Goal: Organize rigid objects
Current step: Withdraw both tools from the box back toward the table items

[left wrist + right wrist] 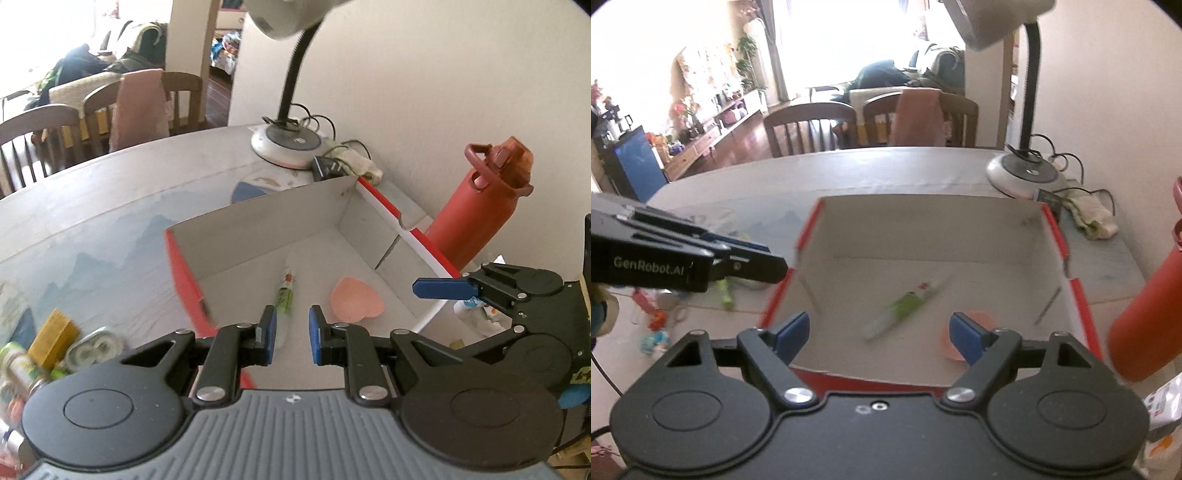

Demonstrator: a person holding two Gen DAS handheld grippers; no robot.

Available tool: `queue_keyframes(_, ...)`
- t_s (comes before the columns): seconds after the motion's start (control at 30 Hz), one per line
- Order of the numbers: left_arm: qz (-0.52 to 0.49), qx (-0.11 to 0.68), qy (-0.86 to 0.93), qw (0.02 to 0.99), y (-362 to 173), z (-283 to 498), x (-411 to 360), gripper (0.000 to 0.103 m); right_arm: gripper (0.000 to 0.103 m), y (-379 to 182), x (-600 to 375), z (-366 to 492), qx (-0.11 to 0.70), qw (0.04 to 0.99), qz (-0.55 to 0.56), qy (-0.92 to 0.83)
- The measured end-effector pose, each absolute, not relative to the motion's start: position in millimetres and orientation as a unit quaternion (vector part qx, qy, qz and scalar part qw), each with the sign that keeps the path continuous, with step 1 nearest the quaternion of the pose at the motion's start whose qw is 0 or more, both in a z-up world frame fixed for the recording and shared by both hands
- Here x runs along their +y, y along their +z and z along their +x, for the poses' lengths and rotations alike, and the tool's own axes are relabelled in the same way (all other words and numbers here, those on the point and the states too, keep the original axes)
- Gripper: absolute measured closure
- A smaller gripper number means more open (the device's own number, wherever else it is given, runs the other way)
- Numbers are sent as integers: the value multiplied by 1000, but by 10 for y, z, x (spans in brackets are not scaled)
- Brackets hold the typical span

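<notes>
Box [258,221] from the left view holds a tube [284,295] and pink heart [356,302]; left gripper [291,332] nearly closed, empty. Right view: right gripper [879,332] wide, empty; fetch leftover clutter [657,325] next, approaching slowly

Two fisheye views, each from a camera mounted on a hand-held gripper, both tilted steeply down at a counter [110,177] from close range. The left wrist view looks over the left hand-held gripper [291,330] into an open box [295,206] from its near left corner, facing a wall, with the right hand-held gripper [443,288] entering from the right edge. The right wrist view looks over the right hand-held gripper into the same box from its near side, facing chairs [809,129] and a bright window, with the left hand-held gripper entering from the left. Both views share the box, a desk lamp [284,144] and a red bottle [476,206].
</notes>
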State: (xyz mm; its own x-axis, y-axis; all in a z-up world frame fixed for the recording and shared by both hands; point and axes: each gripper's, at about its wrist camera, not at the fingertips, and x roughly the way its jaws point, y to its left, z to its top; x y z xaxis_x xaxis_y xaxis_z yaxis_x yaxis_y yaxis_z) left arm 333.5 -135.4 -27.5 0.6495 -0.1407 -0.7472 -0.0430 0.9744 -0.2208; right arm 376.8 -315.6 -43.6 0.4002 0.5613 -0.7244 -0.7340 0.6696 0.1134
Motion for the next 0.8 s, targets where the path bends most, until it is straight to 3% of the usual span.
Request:
queue_keyframes(0.43,-139,387,24,911,-256,2172,-816,85,16,-324,-2742,2962,379,820,-70,423)
queue_keyframes(0.57,-149,374,43,914,-250,1818,-621,65,15,-312,-2573,2664,380,810,-67,442)
queue_keyframes(0.63,-149,364,55,918,-238,1620,-522,46,14,-306,-2500,2512,377,808,-71,447)
queue_keyframes(0.8,-150,353,76,920,-216,1248,-297,43,10,-291,-2307,2261,371,805,-68,459)
